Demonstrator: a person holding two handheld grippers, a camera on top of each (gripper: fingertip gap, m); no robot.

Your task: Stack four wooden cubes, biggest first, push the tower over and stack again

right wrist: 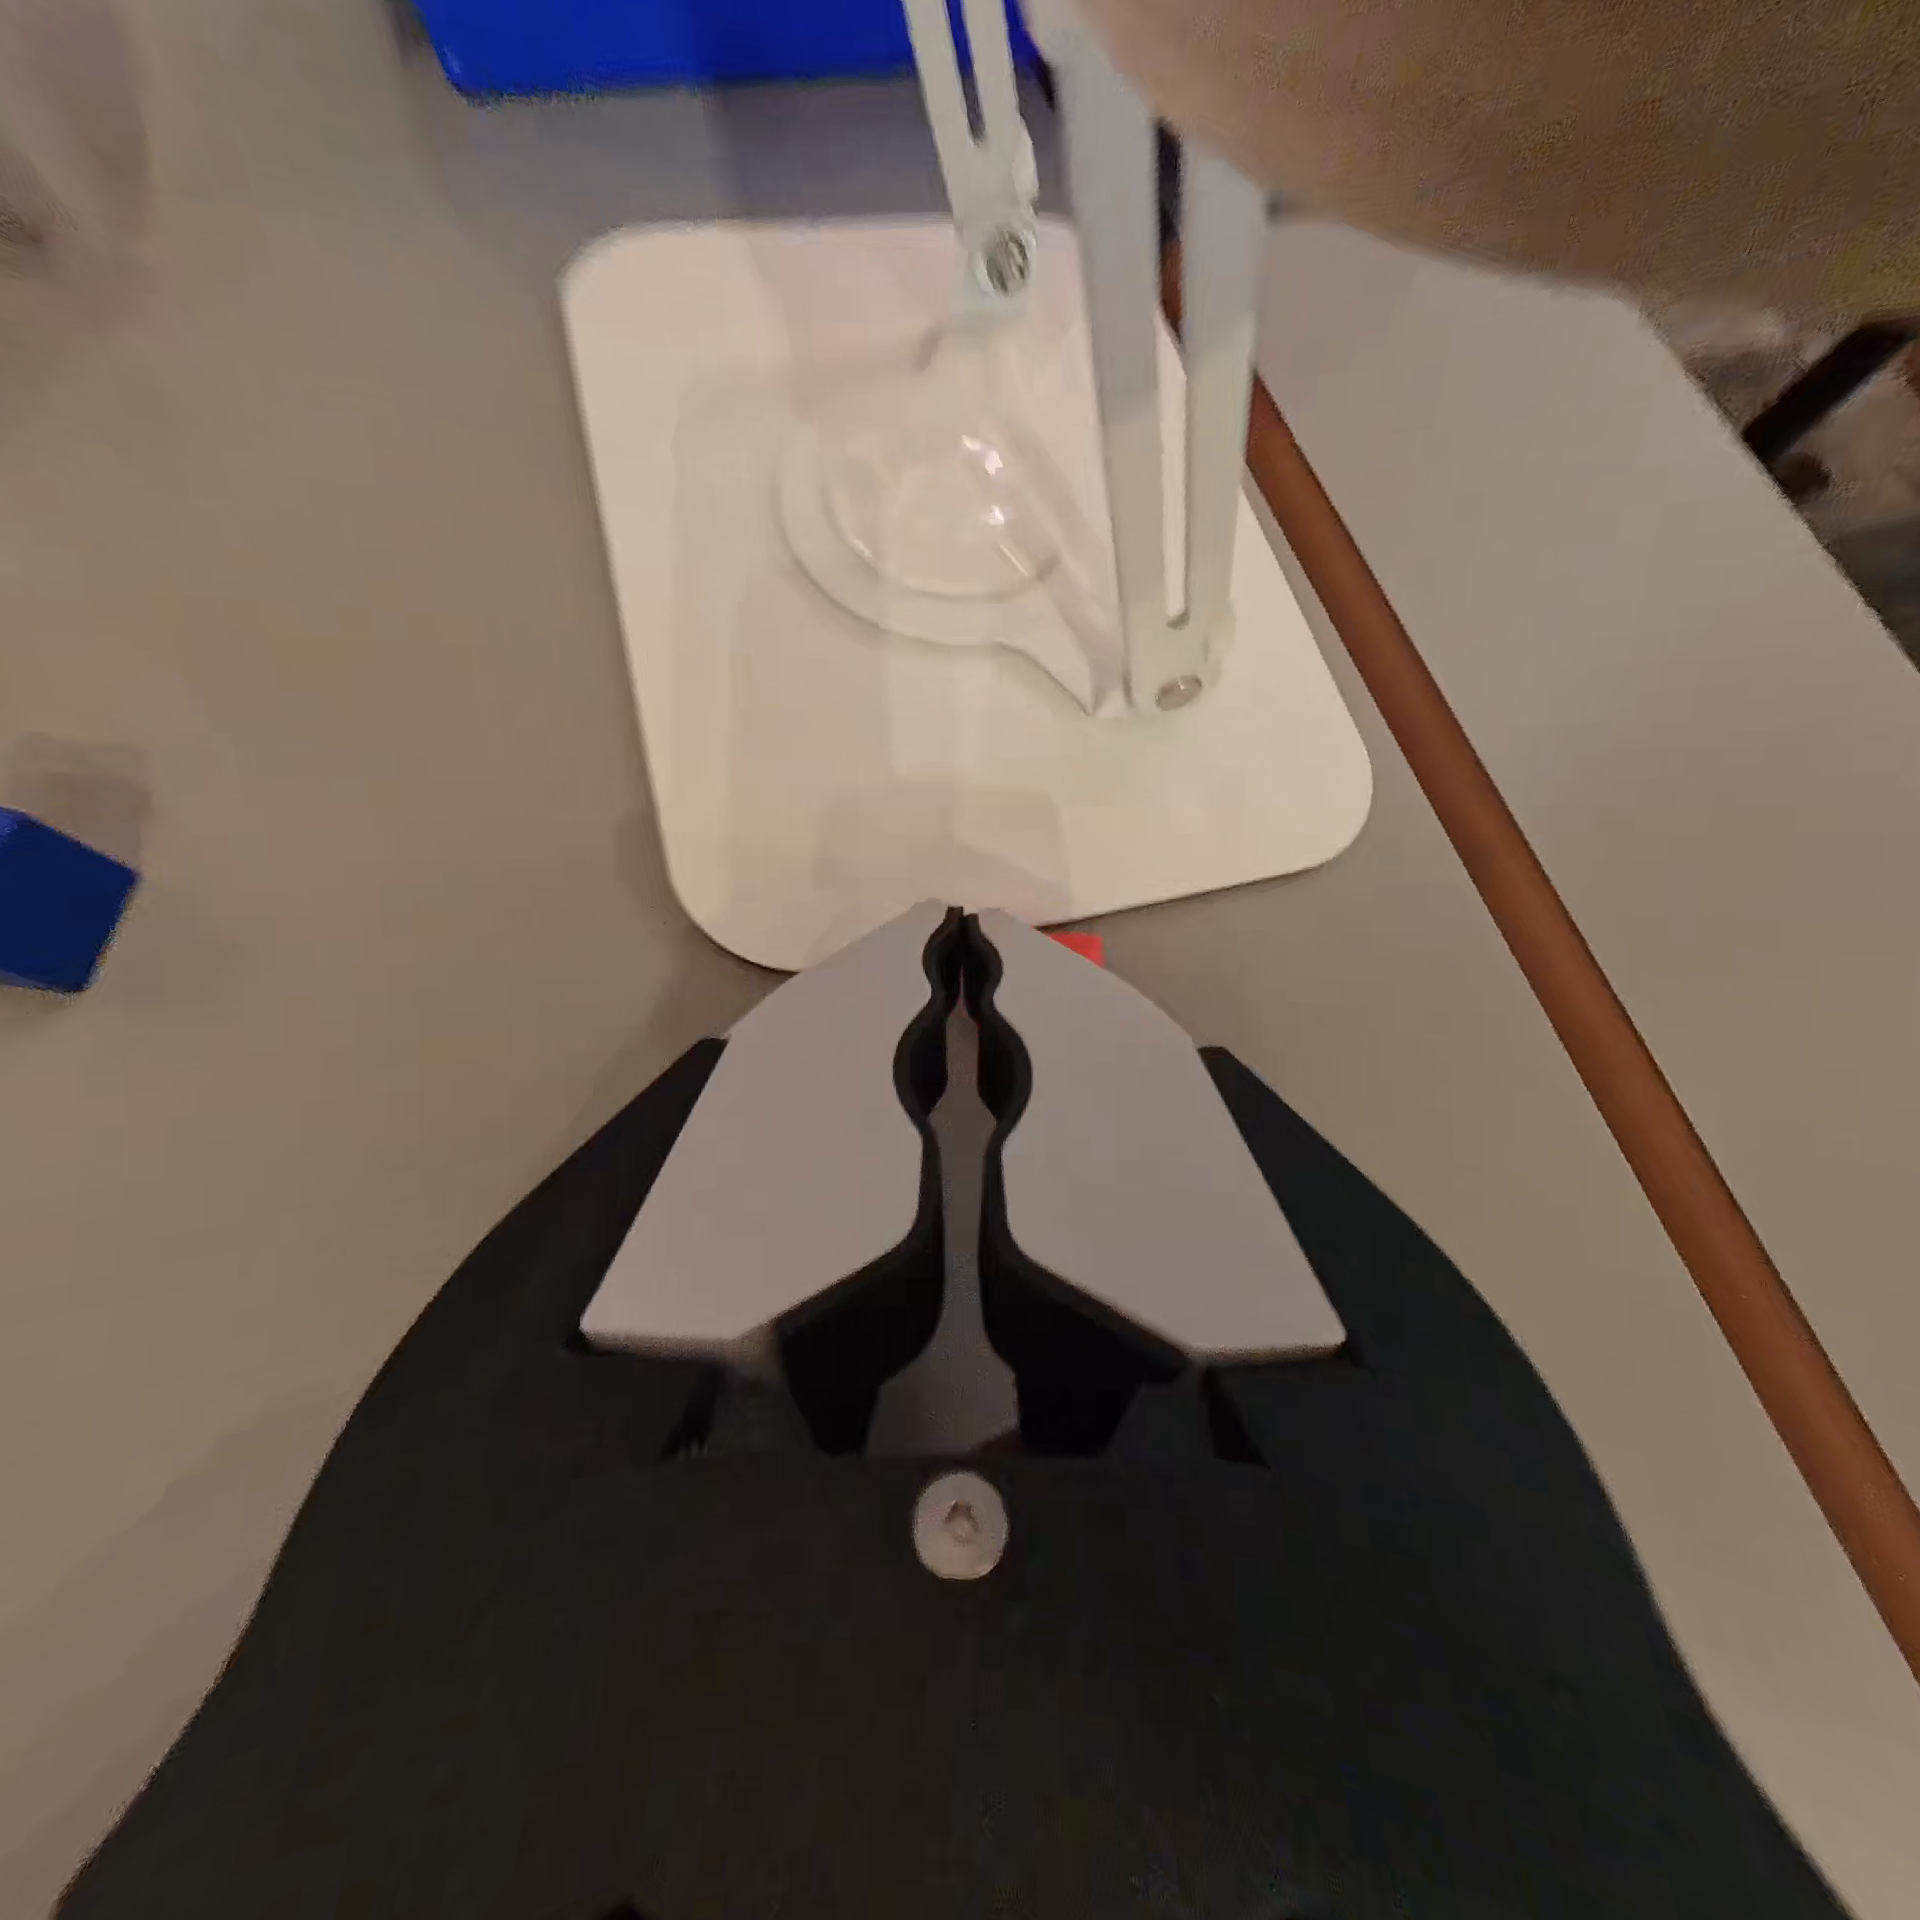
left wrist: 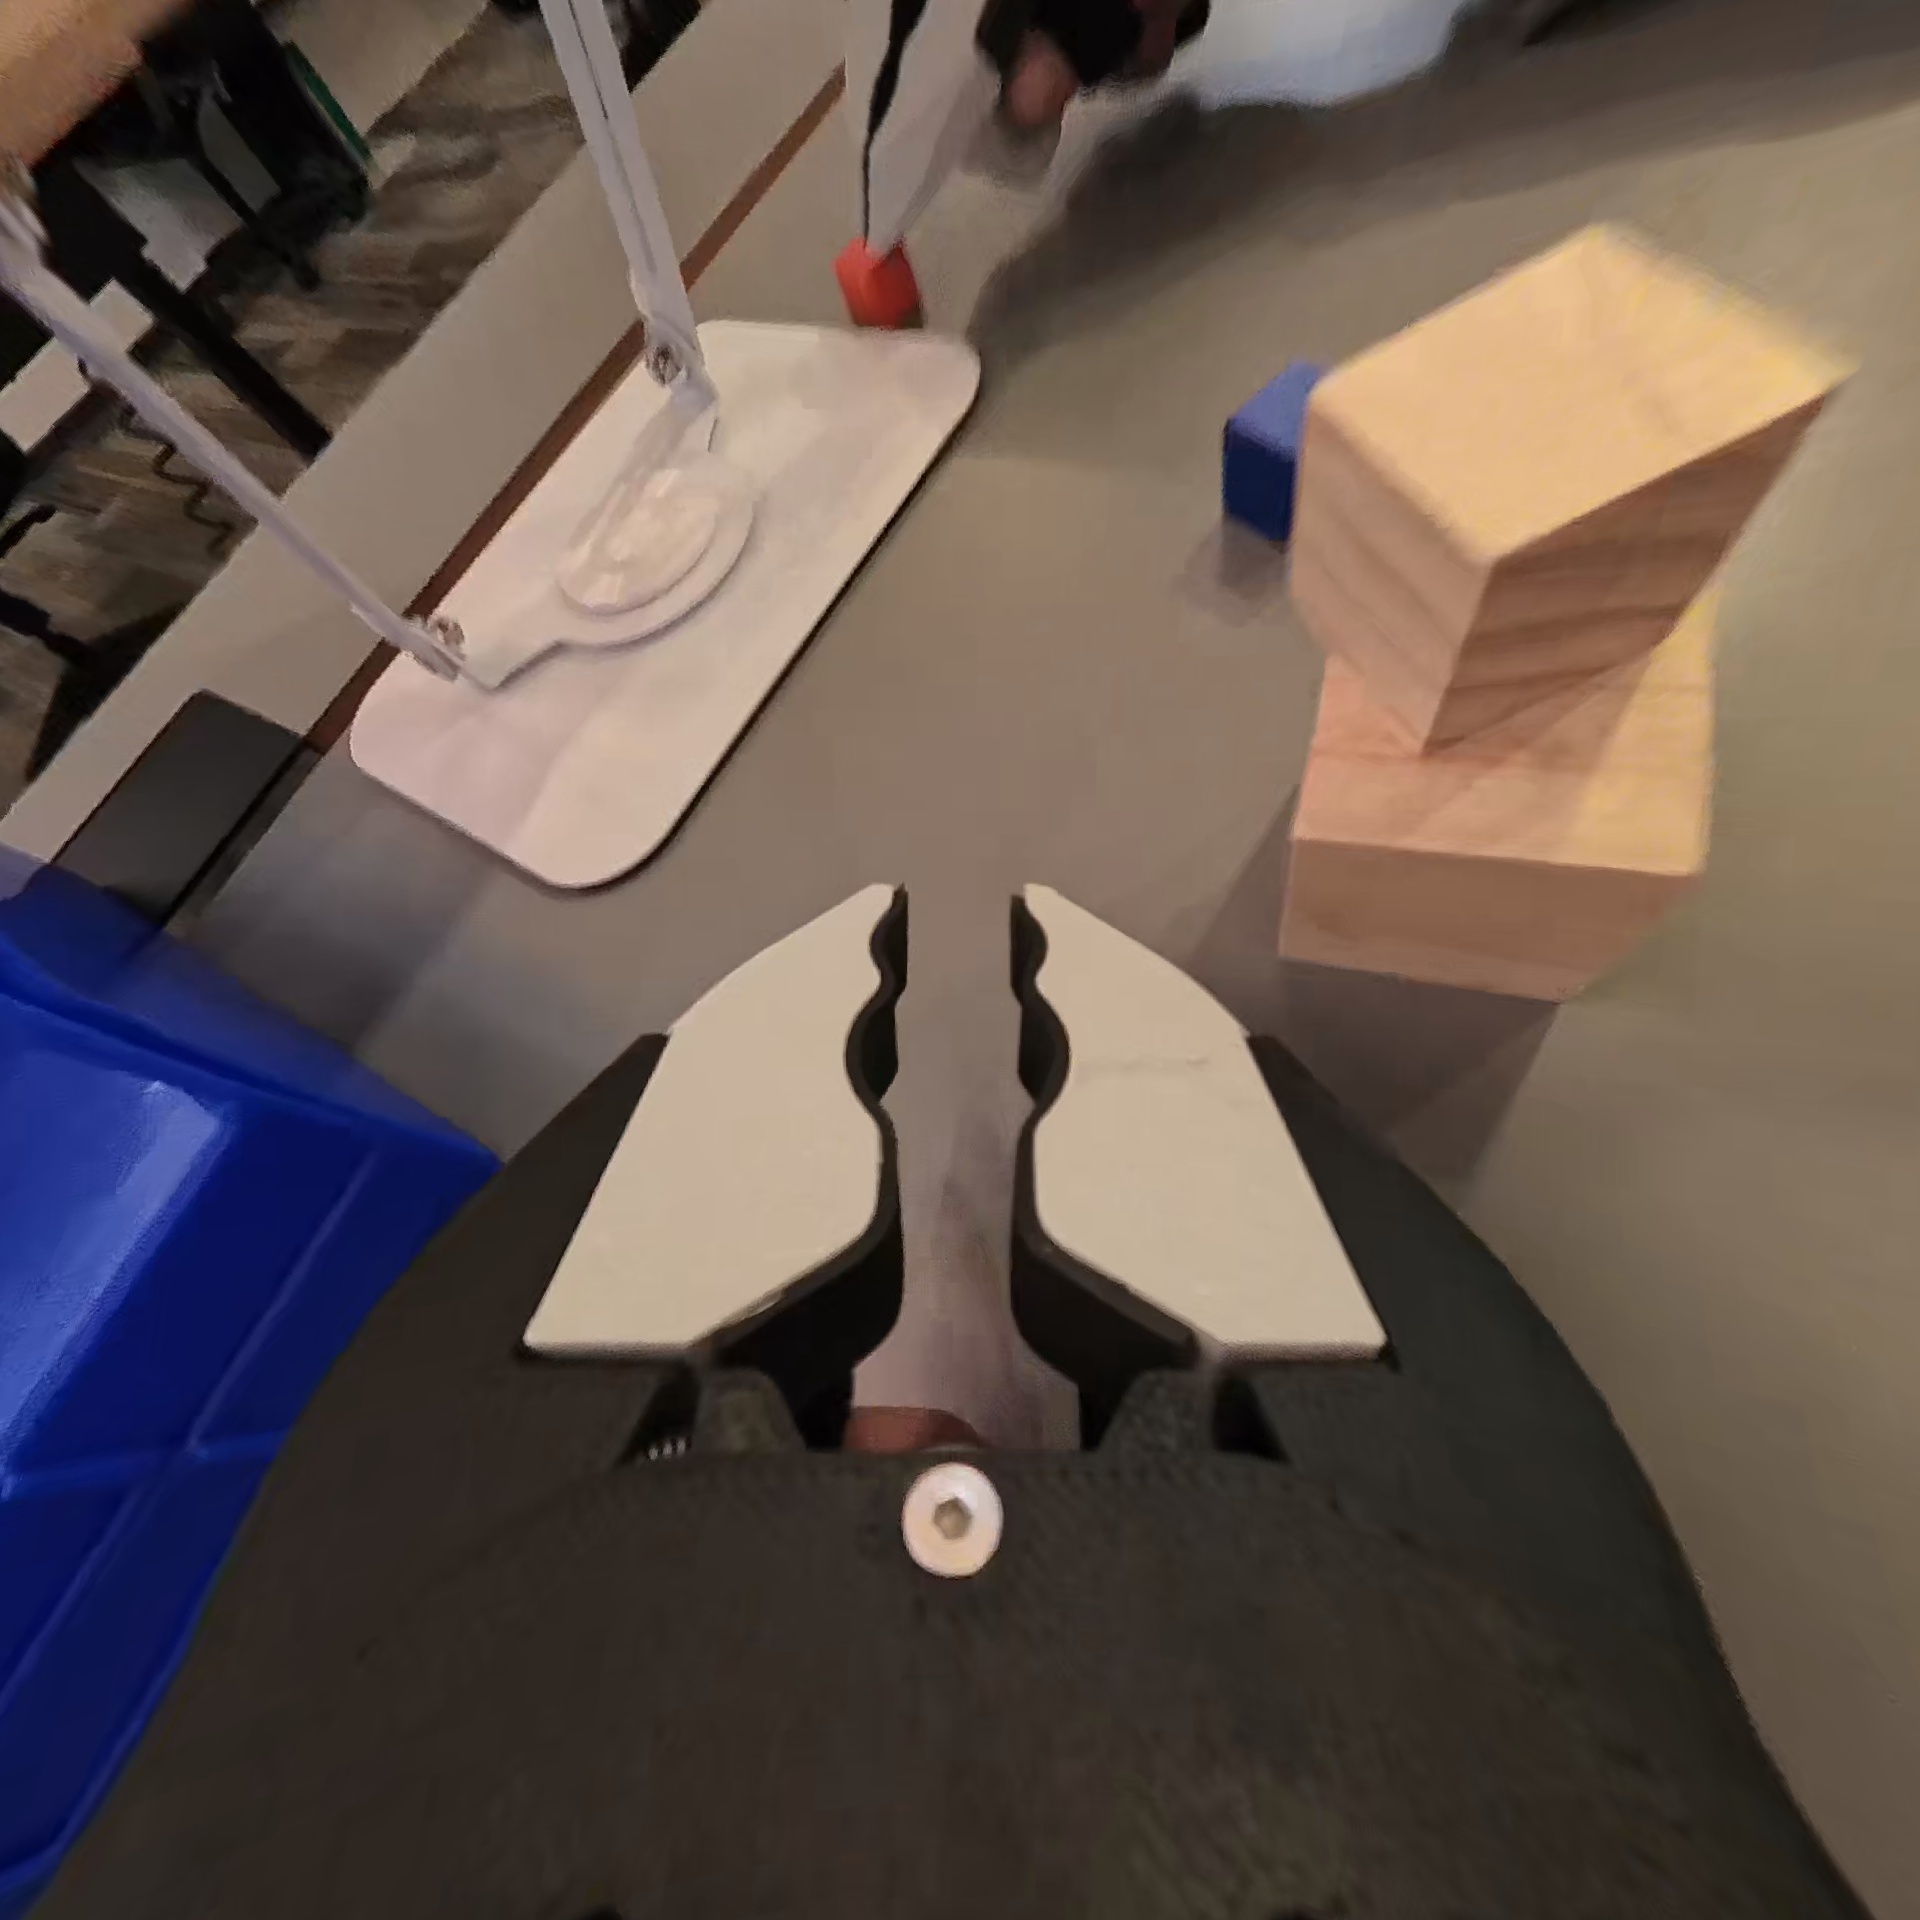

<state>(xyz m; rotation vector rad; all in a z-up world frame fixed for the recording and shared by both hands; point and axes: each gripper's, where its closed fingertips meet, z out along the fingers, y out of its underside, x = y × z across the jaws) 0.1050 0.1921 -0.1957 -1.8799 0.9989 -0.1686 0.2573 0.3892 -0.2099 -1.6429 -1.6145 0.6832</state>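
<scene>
In the left wrist view two bare wooden cubes stand stacked at the right: a large one (left wrist: 1496, 842) on the grey table (left wrist: 1039, 644) and a smaller one (left wrist: 1538, 499) on it, turned askew. A small blue cube (left wrist: 1262, 457) lies behind them, and it also shows in the right wrist view (right wrist: 52, 914). A small red cube (left wrist: 878, 283) lies by the white plate's far corner. My left gripper (left wrist: 958, 904) is open and holds nothing, left of the stack. My right gripper (right wrist: 961, 916) is shut, its pads together; the red cube (right wrist: 1075, 945) peeks out from under its right finger. In the left wrist view its tips (left wrist: 888, 231) sit on the red cube's top.
A white lamp base plate (left wrist: 665, 665) with white arms stands on the table; it also shows in the right wrist view (right wrist: 966, 623). A blue bin (left wrist: 156, 1299) is at the near left. The table's brown edge (right wrist: 1558, 935) runs along the right. Spacing between my two grippers at the tips: around 25 cm. Left tips and right tips are each some 15 cm from the white lamp base plate (left wrist: 665, 665).
</scene>
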